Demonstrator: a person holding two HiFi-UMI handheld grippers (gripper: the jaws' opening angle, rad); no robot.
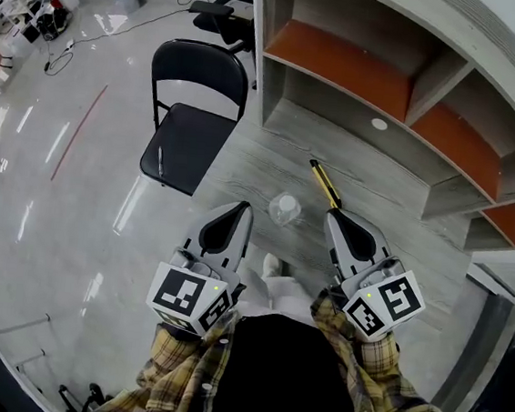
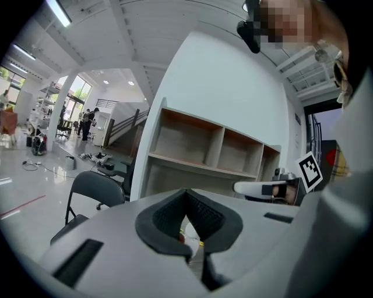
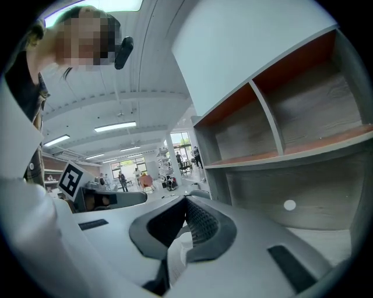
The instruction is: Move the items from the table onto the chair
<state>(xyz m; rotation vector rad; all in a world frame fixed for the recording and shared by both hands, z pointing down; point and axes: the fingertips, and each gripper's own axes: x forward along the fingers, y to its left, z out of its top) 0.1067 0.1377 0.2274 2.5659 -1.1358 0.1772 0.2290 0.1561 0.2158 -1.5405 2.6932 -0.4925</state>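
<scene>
A clear plastic cup (image 1: 285, 209) and a yellow-and-black tool (image 1: 324, 184) lie on the grey wooden table (image 1: 263, 151). The black folding chair (image 1: 192, 134) stands left of the table, with a thin pen-like item (image 1: 160, 160) on its seat. My left gripper (image 1: 242, 208) hovers just left of the cup, jaws together and empty. Just right of the cup is my right gripper (image 1: 333, 215), near the tool's near end, its jaws also together with nothing held. In the left gripper view the pads (image 2: 201, 212) meet, and the chair (image 2: 93, 186) shows beyond them. The right gripper view shows its pads (image 3: 198, 221) closed too.
An open shelf unit (image 1: 390, 77) with orange boards rises at the table's back and right. A small white disc (image 1: 379, 124) lies near it. An office chair (image 1: 224, 19) stands behind the folding chair. Glossy floor (image 1: 77, 182) spreads to the left.
</scene>
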